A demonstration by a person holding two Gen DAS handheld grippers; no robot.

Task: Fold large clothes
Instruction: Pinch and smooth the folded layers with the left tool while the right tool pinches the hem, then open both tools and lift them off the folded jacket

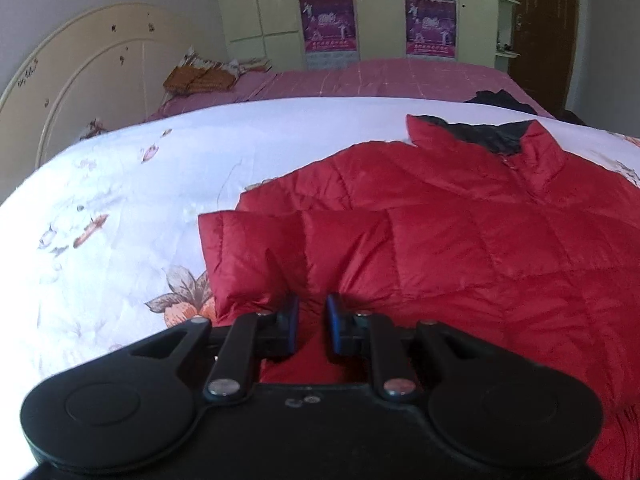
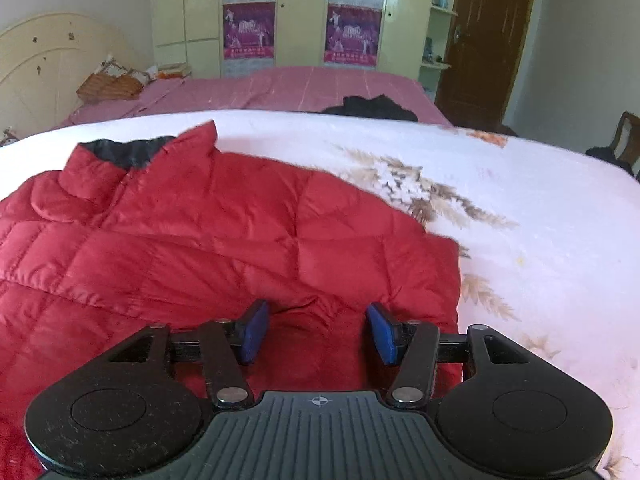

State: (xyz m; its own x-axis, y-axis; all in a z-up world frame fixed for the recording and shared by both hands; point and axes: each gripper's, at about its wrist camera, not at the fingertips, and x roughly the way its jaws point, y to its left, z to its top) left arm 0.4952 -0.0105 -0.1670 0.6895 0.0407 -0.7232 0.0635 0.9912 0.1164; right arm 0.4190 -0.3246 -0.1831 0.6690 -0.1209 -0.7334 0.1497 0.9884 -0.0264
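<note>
A red quilted down jacket (image 1: 440, 232) lies spread on the white flowered bedspread (image 1: 120, 200), its collar with black lining toward the far side. A sleeve is folded across its left part. My left gripper (image 1: 313, 306) hovers low over that folded sleeve with its blue pads a narrow gap apart; puckered red fabric shows below the gap, not pinched. In the right wrist view the jacket (image 2: 180, 240) fills the left half. My right gripper (image 2: 317, 314) stands open wide above the jacket's right side, a small crease beneath it, nothing between the pads.
A pink sheet (image 2: 300, 88) covers the far part of the bed, with a black garment (image 2: 372, 108) on it and folded items (image 2: 112, 84) by the cream headboard (image 1: 80, 68). Wardrobes with posters and a brown door (image 2: 484, 36) stand behind. A chair (image 2: 624, 140) is at far right.
</note>
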